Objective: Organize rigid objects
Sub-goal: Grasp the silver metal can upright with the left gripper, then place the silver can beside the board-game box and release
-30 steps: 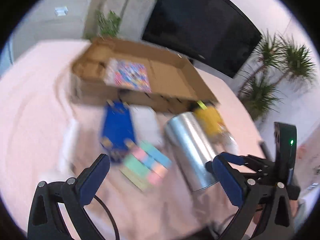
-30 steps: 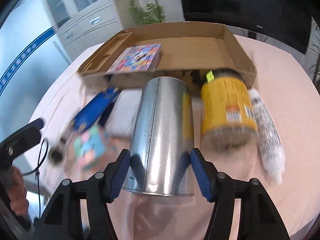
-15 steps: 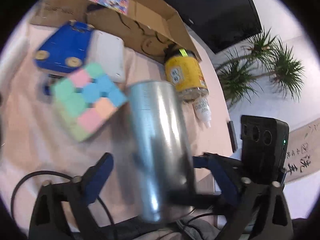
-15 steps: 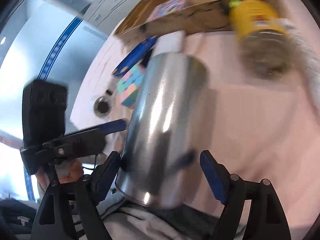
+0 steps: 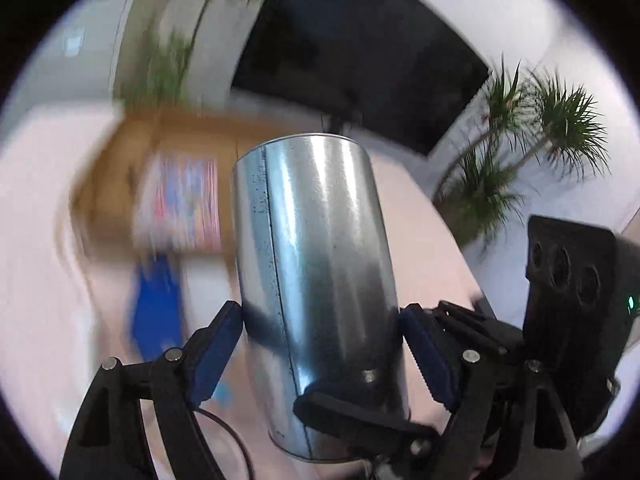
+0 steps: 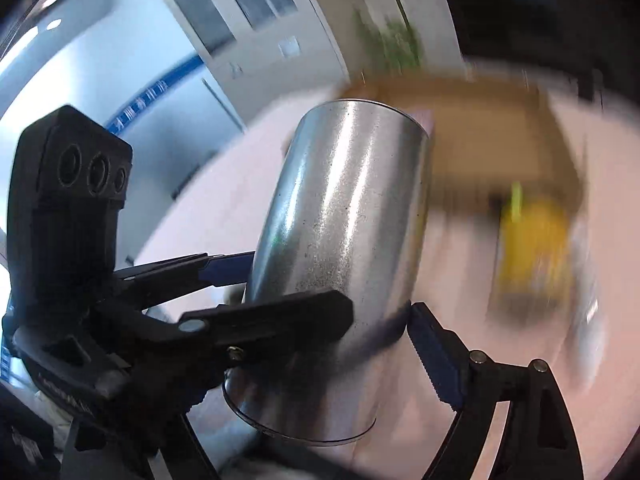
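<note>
Steel can (image 5: 316, 264) is off the bench (image 5: 36, 240), tilted, held in the air in front of the cardboard box (image 5: 120, 168). Both tongs bracket its lower end: left tongs (image 5: 322, 354) pads sit at its sides, seemingly touching, and right tongs (image 6: 316, 332) cross over it, one arm in front. We read this as a mid-air handover, but can't tell which pair carries the load. Background is motion-blurred; yellow jar (image 6: 532, 252) lies near the box. Next: confirm one firm clamp, release the other, then carry the can to the box.
</note>
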`<state>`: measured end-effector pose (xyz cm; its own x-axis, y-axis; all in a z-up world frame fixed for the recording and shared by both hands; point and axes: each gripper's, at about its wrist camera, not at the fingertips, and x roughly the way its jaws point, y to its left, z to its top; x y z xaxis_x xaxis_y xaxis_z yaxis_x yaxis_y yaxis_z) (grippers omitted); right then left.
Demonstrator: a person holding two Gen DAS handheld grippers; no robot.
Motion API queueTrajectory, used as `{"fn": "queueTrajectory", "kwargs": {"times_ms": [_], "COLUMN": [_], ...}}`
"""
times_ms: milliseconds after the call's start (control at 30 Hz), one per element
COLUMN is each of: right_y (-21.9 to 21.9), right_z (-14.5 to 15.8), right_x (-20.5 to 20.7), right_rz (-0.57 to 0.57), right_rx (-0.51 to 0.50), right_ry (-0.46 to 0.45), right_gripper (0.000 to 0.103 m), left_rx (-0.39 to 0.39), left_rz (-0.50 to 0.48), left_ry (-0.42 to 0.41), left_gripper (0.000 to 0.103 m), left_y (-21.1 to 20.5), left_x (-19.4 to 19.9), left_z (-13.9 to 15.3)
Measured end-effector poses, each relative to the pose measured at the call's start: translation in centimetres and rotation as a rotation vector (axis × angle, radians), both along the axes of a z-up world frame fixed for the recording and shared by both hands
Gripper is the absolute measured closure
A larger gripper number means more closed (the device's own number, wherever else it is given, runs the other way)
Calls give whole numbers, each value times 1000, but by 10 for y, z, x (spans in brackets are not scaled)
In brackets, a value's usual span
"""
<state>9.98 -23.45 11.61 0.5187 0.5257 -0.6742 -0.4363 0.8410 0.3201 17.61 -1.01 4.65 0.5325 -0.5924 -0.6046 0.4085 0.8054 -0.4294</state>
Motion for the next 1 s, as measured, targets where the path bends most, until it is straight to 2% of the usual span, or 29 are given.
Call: {"fn": "queueTrajectory", "kwargs": {"times_ms": [67,167,267,367,500,600,633,733,833,1000], "right_y": [-3,-11,-18,-33,-43,-51,-52,-52,-50,-59], "right_z": [37,75,82,64,6,-46,-58,-96,-118,-127], "right_x": [32,81,129,170,215,238,243,255,262,261], "right_rz": [-15,-18,-17,-25,-58,-75,-77,-74,-78,-102], "right_rx": [4,31,33,43,53,62,64,46,23,65], "right_ry": [-79,-115,-67,28,177,288,314,384,433,457], "right_gripper": [17,18,18,18,18,19,19,21,22,22], "left_rx": [14,43,66,67,49,45,56,103,91,106], "left_rz": [-9,-25,-37,-44,-77,-95,-95,-92,-87,-58], "left_ry": [-66,-91,-50,51,229,332,373,438,490,473], "left_gripper": [22,22,22,22,22,22,22,22,22,22], "left_y": [-6,-13,-23,-31,-42,-42,-44,-49,-49,-51], "left_x": [37,88,133,178,227,241,246,251,253,244], "left_z": [38,71,68,38,-32,-81,-100,-133,-152,-152]}}
